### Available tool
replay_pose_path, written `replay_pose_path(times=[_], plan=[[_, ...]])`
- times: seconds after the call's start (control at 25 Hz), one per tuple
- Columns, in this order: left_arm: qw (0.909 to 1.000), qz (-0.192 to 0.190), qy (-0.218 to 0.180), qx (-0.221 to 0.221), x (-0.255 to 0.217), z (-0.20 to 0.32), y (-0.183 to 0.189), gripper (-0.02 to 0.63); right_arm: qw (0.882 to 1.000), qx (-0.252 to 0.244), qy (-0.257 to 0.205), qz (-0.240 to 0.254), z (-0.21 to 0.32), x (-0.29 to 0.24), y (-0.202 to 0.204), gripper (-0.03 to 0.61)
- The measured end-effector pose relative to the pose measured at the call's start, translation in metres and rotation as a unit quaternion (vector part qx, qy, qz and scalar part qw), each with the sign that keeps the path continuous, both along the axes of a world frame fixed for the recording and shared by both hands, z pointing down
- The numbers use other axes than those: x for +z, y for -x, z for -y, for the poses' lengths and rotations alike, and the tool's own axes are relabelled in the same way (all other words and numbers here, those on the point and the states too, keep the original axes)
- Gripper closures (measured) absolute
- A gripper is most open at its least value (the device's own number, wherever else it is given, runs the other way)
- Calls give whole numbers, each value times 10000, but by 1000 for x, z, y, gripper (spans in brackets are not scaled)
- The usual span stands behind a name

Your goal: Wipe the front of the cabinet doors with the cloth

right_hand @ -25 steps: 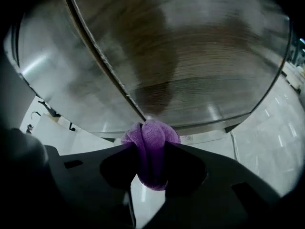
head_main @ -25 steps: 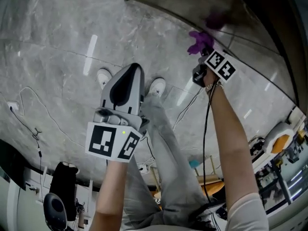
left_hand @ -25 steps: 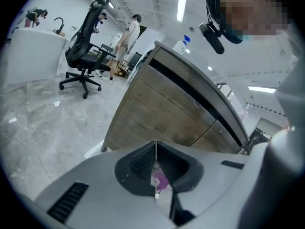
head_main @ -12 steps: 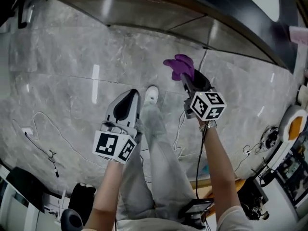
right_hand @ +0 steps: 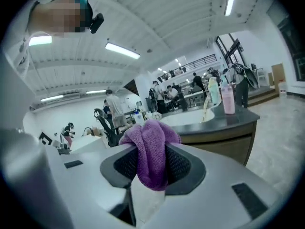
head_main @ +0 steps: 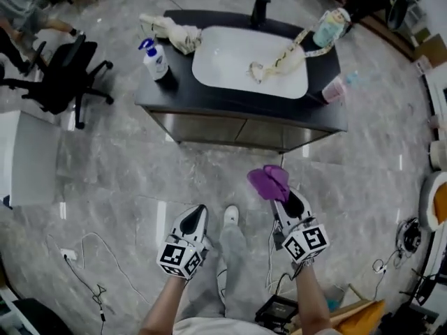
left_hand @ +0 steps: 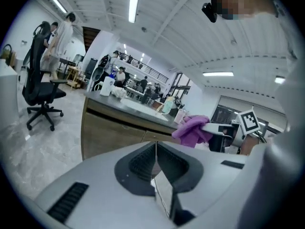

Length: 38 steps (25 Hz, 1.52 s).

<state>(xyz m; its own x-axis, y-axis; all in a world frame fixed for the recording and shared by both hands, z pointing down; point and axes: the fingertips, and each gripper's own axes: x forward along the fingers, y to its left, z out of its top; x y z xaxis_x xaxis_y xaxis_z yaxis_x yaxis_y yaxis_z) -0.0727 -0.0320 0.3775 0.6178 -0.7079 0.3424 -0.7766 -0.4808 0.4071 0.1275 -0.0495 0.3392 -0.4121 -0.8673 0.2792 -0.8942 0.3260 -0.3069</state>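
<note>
A dark-topped vanity with brown cabinet doors (head_main: 230, 130) stands ahead of me, a white basin (head_main: 248, 51) set in its top. My right gripper (head_main: 285, 195) is shut on a purple cloth (head_main: 267, 182), which bunches out past its jaws and hangs well short of the doors. The cloth (right_hand: 150, 149) fills the jaws in the right gripper view, and shows as a purple cloth (left_hand: 193, 129) in the left gripper view. My left gripper (head_main: 196, 218) is shut and holds nothing, low at the left of my legs. The cabinet front (left_hand: 112, 132) lies beyond it.
On the countertop stand a spray bottle (head_main: 155, 56), a crumpled rag (head_main: 171, 28), a pink cup (head_main: 334, 89), a large bottle (head_main: 331, 26) and a black tap (head_main: 261, 5). An office chair (head_main: 59, 75) stands at the left. Cables (head_main: 87, 271) lie on the grey floor.
The head view has swung up from the floor to take in the whole vanity. Both grippers now sit lower in view, farther from the cabinet, the cloth still in the right one.
</note>
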Motion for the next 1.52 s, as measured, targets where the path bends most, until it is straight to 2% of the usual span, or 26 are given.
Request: replay_pose_path(times=[0.24,0.36,0.48,0.64,0.96,1.24,1.4,1.52], plan=[[9995,-21,-226,222,-102,-52,0,597,9994,329,-105,63,-86,-108,-17,439],[9980,-63,-531,347,-156,-71,3,597,9981,479,-267,267,-118,-159,-18,439],[9945,-75,-942,450,-205,-82,6,597,9968,480,-576,264,-140,-206,-11,439],[9915,-119,-1225,417,-250,-112,18,597,9960,344,-817,90,-172,-249,13,439],[9882,-153,-1522,12,-296,-149,64,597,9898,221,-1400,131,-193,-314,49,440],[9857,69,-1642,-385,-313,-171,103,597,9873,164,-1532,386,-209,-335,57,440],[9809,10,-1823,-675,-331,-177,99,597,9850,-24,-1674,428,-212,-339,52,440],[9787,36,-1932,-692,-338,-179,77,597,9824,-55,-1811,459,-217,-341,37,440]])
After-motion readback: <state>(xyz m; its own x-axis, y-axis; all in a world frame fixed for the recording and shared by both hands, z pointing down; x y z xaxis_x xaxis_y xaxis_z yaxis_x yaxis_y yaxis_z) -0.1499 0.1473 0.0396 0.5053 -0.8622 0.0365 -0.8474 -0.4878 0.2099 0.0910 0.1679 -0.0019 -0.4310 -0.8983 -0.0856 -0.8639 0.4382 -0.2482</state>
